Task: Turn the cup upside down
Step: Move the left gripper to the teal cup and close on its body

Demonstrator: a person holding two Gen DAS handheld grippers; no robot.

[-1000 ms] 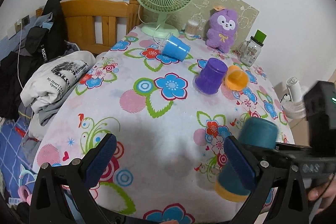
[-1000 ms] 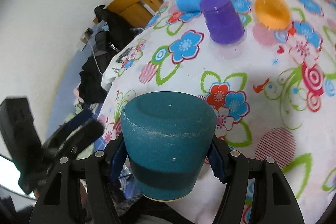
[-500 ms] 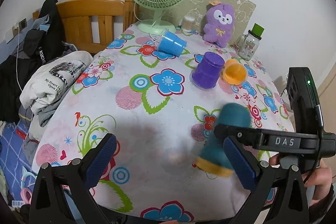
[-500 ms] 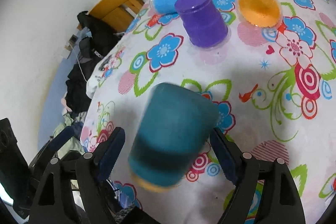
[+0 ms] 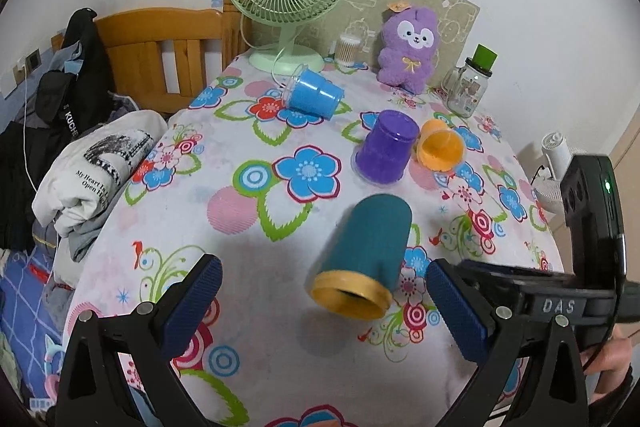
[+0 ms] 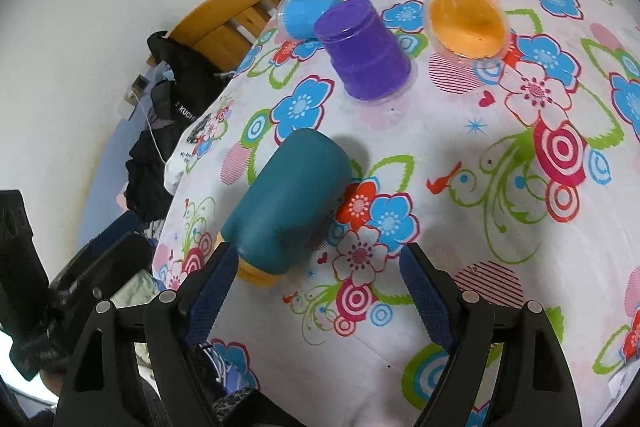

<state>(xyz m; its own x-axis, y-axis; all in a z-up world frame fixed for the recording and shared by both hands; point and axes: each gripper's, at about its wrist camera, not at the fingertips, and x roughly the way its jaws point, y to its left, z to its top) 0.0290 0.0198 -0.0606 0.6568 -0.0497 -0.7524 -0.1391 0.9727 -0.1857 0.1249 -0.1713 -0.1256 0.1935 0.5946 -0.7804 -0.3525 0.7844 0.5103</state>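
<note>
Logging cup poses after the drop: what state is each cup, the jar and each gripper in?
Teal cup: tipped, mouth toward the camera, held by neither gripper.
Purple cup: upside down.
Orange cup: on its side.
Blue cup: on its side.
Jar: upright, lid on.
Left gripper: open.
Right gripper: open.

Each hand-held gripper (image 5: 326, 311) (image 6: 316, 295) had black triangular-cutout arms, round silver screws and ribbed dark-blue pads (image 5: 456, 311). One black body bore "DAS" lettering and a green light.
</note>
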